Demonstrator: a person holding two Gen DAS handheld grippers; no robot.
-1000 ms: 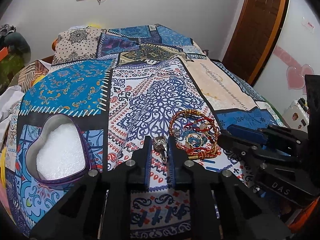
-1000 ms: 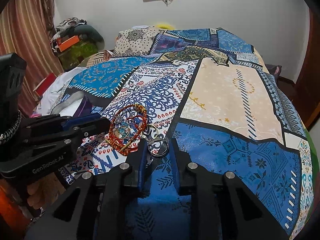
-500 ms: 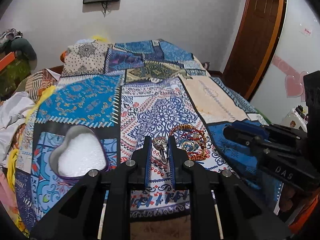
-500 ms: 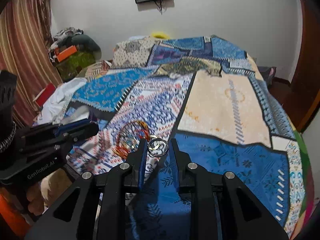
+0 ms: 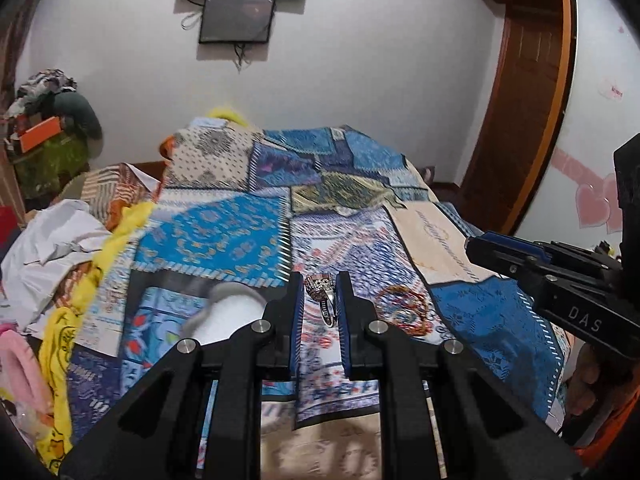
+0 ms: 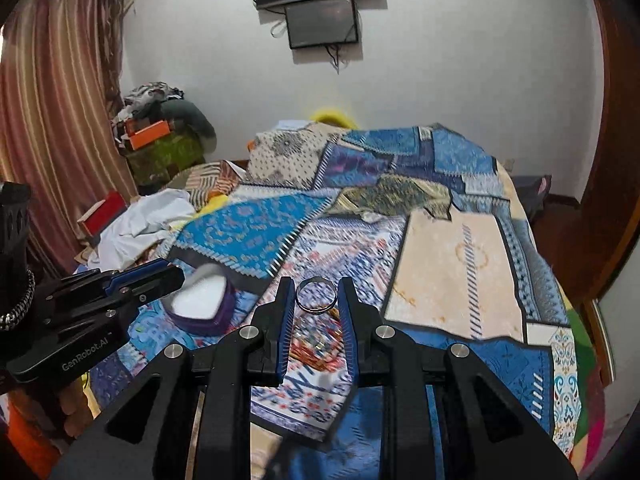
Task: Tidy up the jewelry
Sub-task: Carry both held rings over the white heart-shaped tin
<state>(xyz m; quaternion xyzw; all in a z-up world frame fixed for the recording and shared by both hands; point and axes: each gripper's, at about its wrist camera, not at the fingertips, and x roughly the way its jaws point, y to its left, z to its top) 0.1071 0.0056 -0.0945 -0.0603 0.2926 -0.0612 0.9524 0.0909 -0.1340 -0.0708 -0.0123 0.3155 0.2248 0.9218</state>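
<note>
Left wrist view: a bed (image 5: 500, 320) fills the room, spread with a patchwork cover of blue, cream and red prints.
Wall: white, with a dark screen (image 5: 237, 19) hung high and cables dangling under it.
Door: brown wood (image 5: 516, 120) at the right side of the bed.
Curtain: striped, pink-brown (image 6: 52, 128), at the left in the right wrist view.
Left gripper (image 5: 320, 292): jaws clenched on an ornate silver ring (image 5: 321, 292), held above the cover; its body reads "GenRobot.AI" in the right wrist view.
Right gripper (image 6: 316, 294): jaws clenched on a plain silver ring (image 6: 316, 294), held upright above the cover; its body reads "DAS" in the left wrist view.
Heart-shaped box (image 6: 208, 300): purple wall, white padding inside, resting on the bed near the left gripper's tips.
Bangles (image 5: 402, 308): a red and gold pile lying on the cover just beyond both grippers.
</note>
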